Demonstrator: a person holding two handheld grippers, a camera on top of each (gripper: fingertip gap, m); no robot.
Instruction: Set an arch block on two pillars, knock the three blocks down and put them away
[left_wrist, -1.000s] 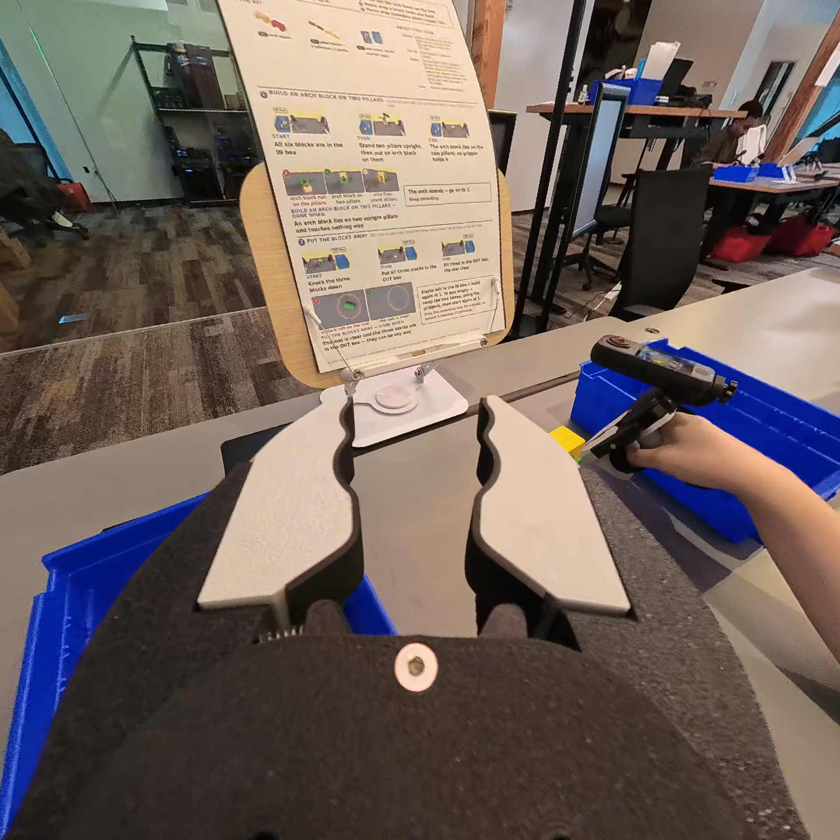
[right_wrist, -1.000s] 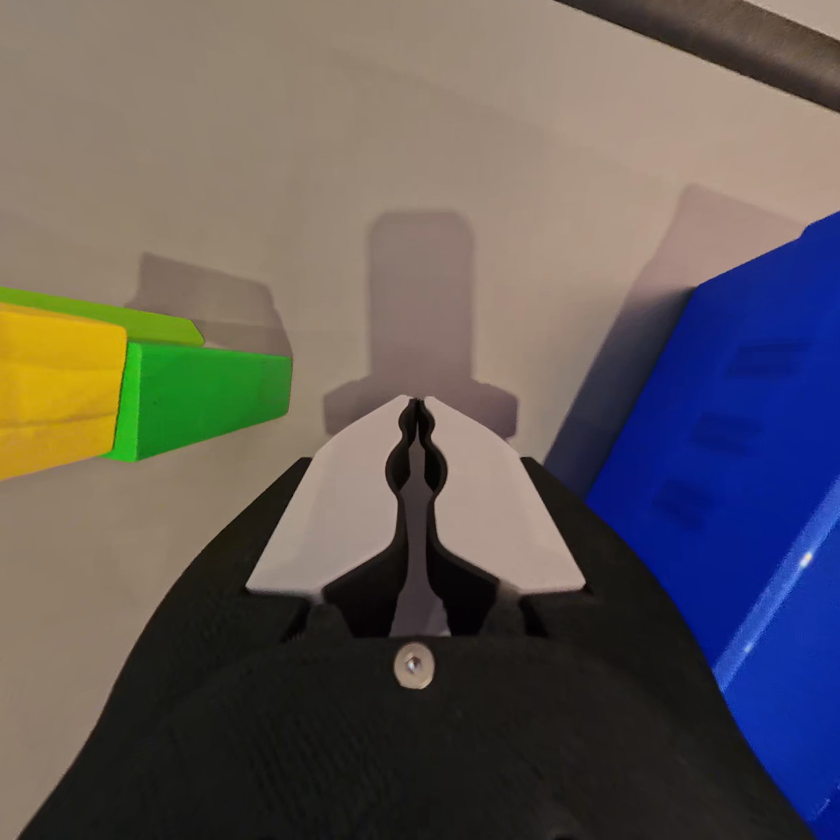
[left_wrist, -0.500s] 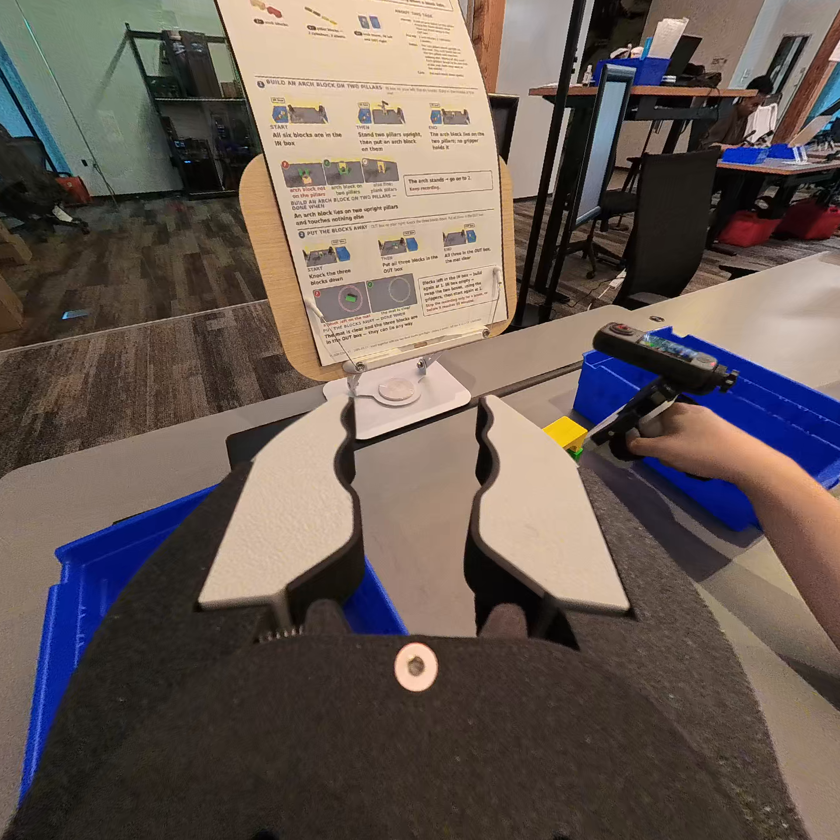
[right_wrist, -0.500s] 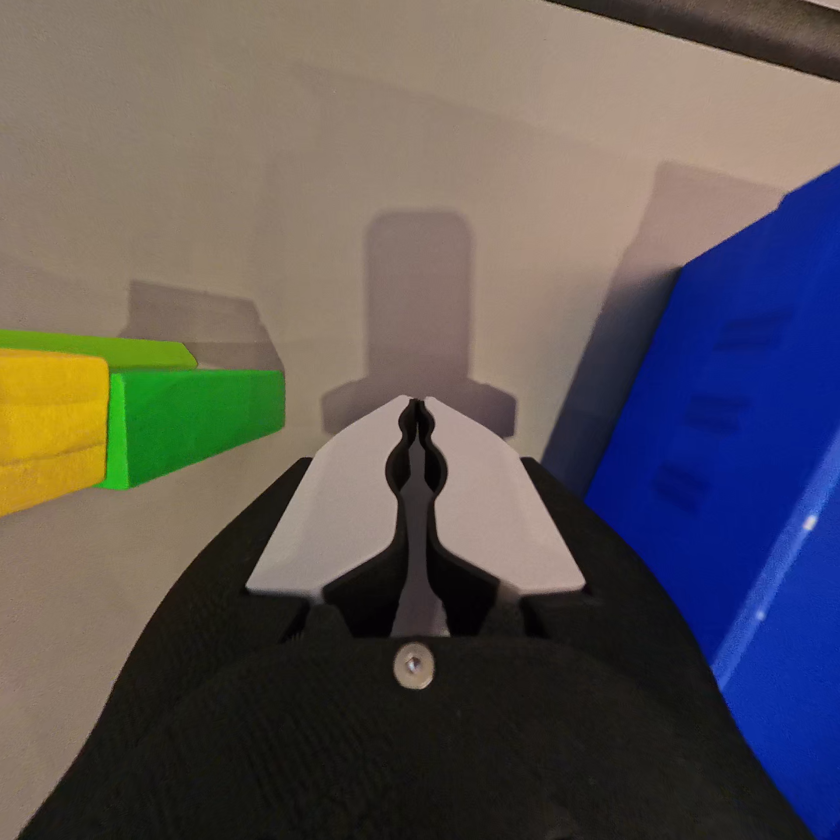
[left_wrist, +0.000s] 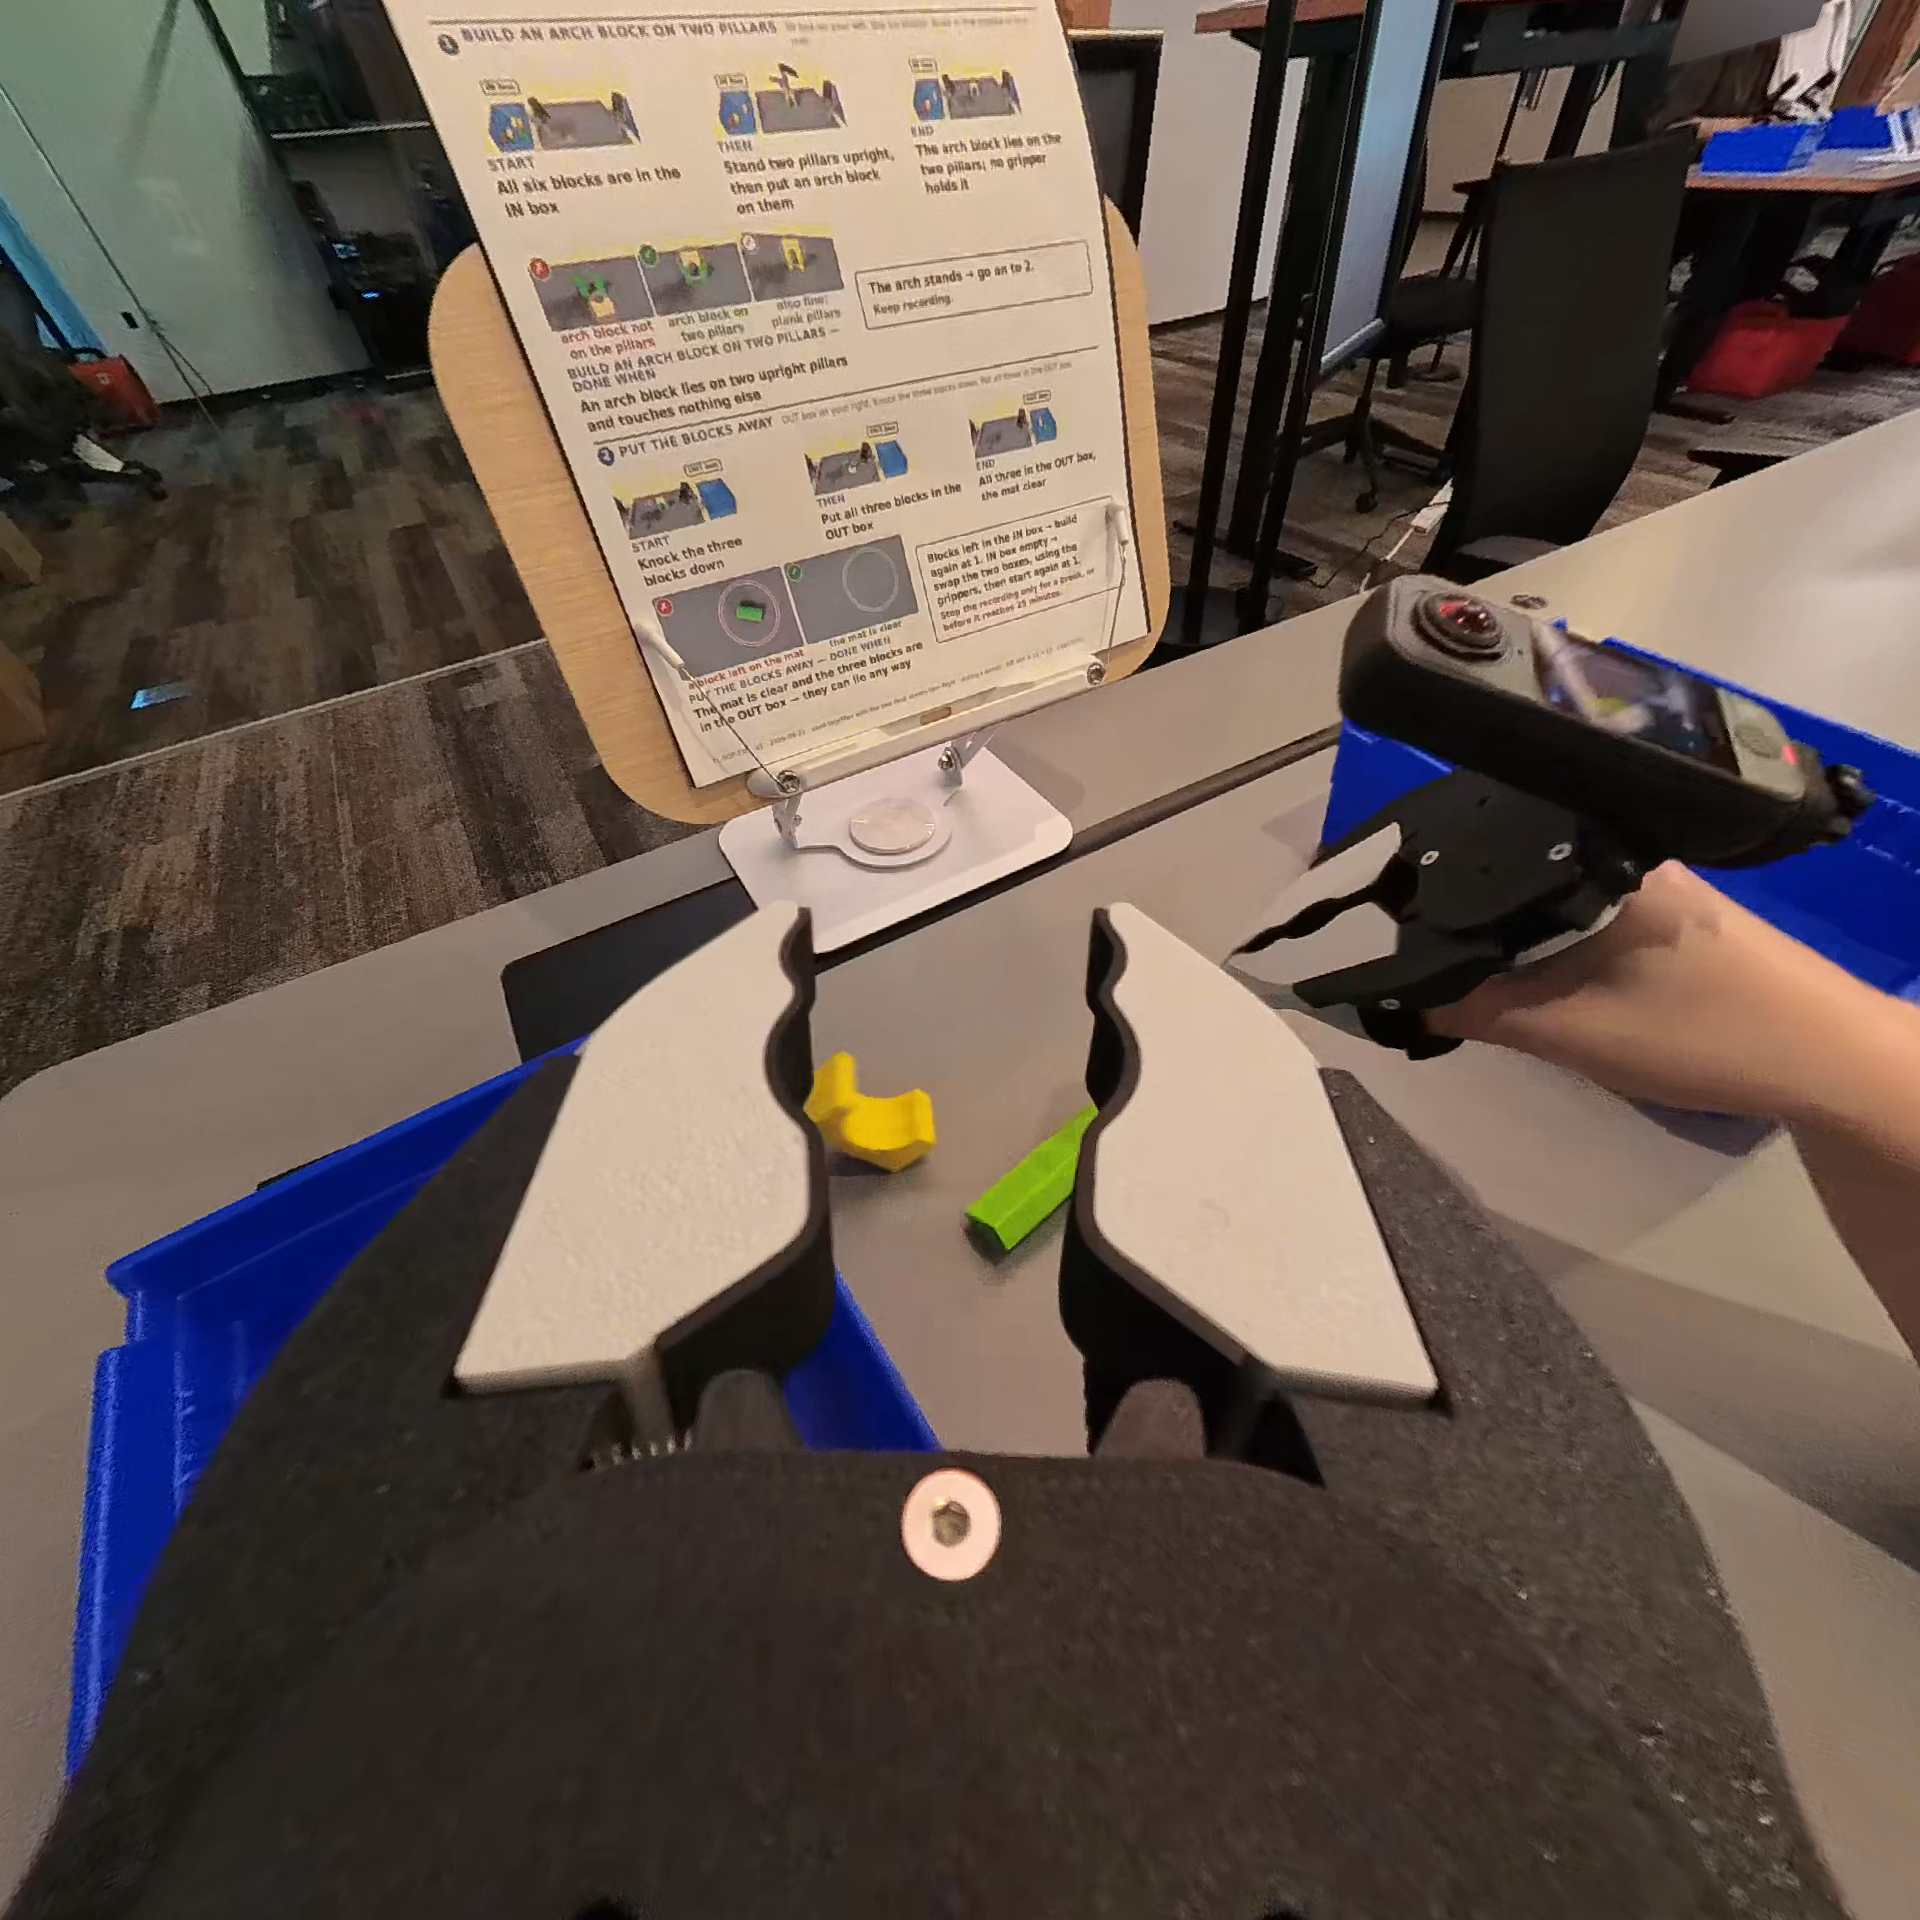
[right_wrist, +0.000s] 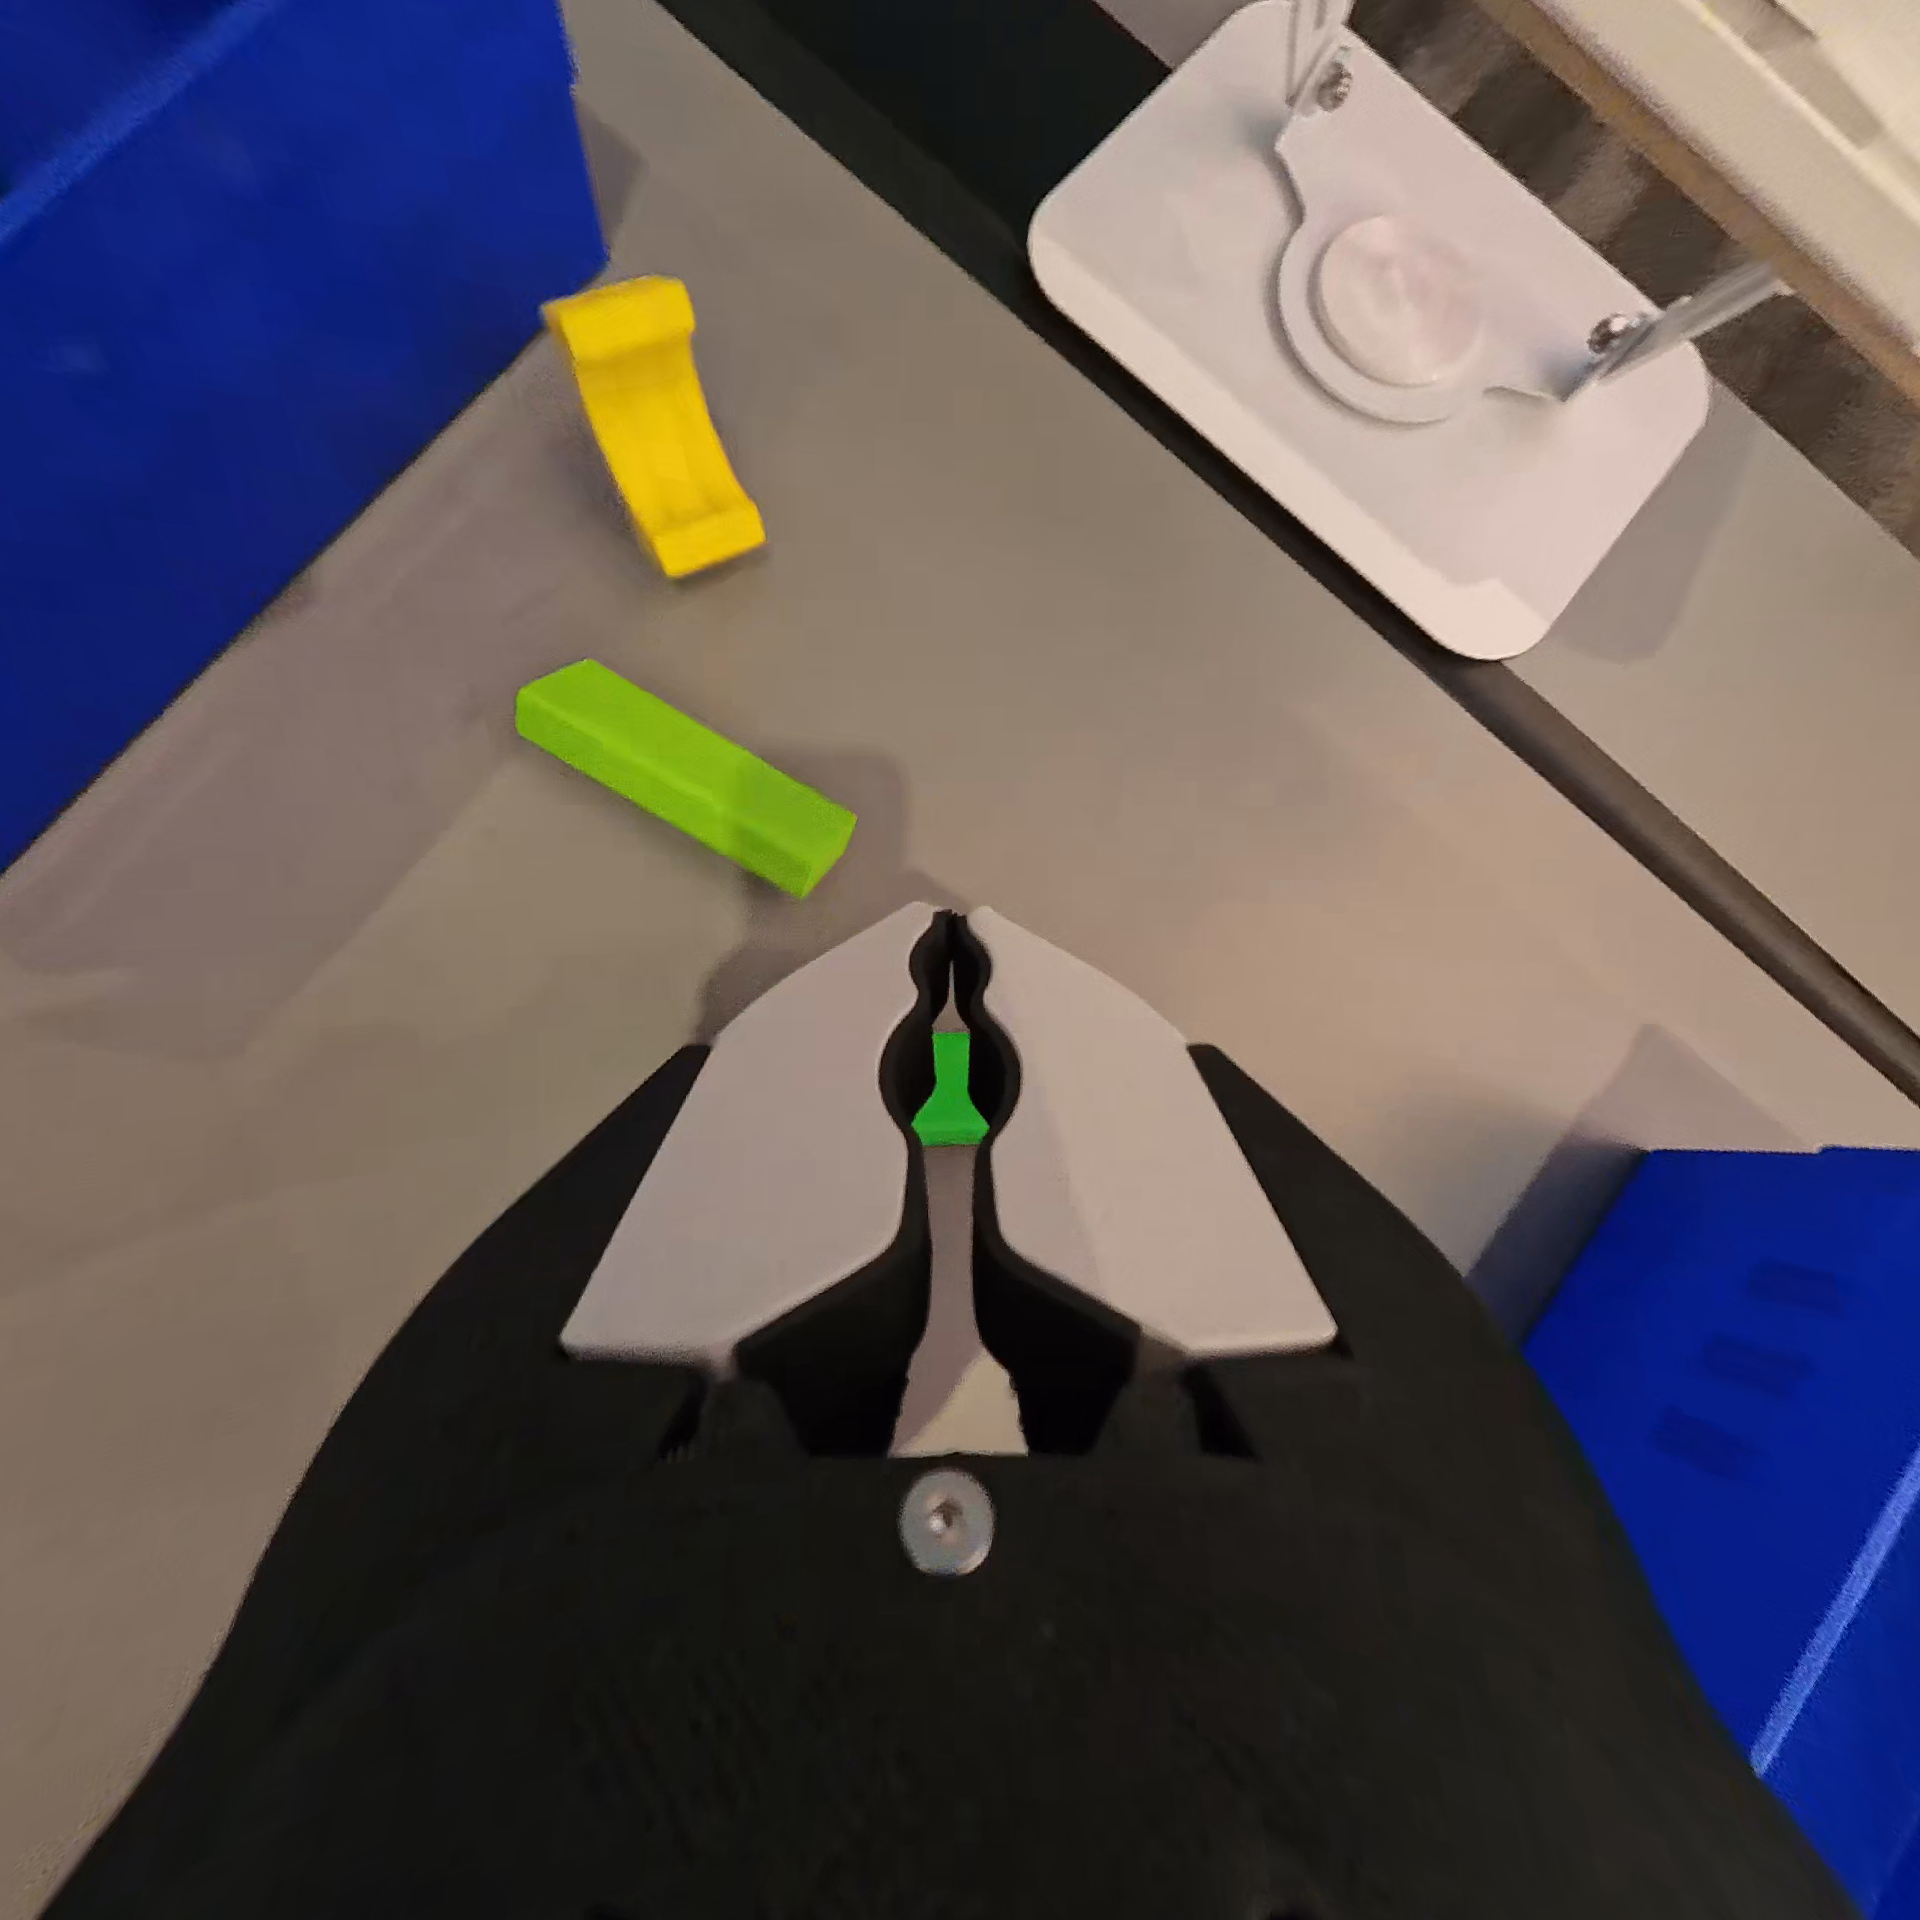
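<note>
A blue bin (left_wrist: 197, 1340) stood at the left table edge, below the left gripper (left_wrist: 945, 1023), whose jaws were wide apart and empty. On the grey table (right_wrist: 1039, 665), seen between those jaws, the yellow arch block (right_wrist: 660, 421) lay toppled, with a green pillar (right_wrist: 681, 774) flat just beside it but apart. A second green pillar (right_wrist: 945, 1096) showed only partly beneath the right gripper (right_wrist: 951, 925), whose jaws were together, holding nothing. A second blue bin (left_wrist: 1829, 883) stood at far right.
</note>
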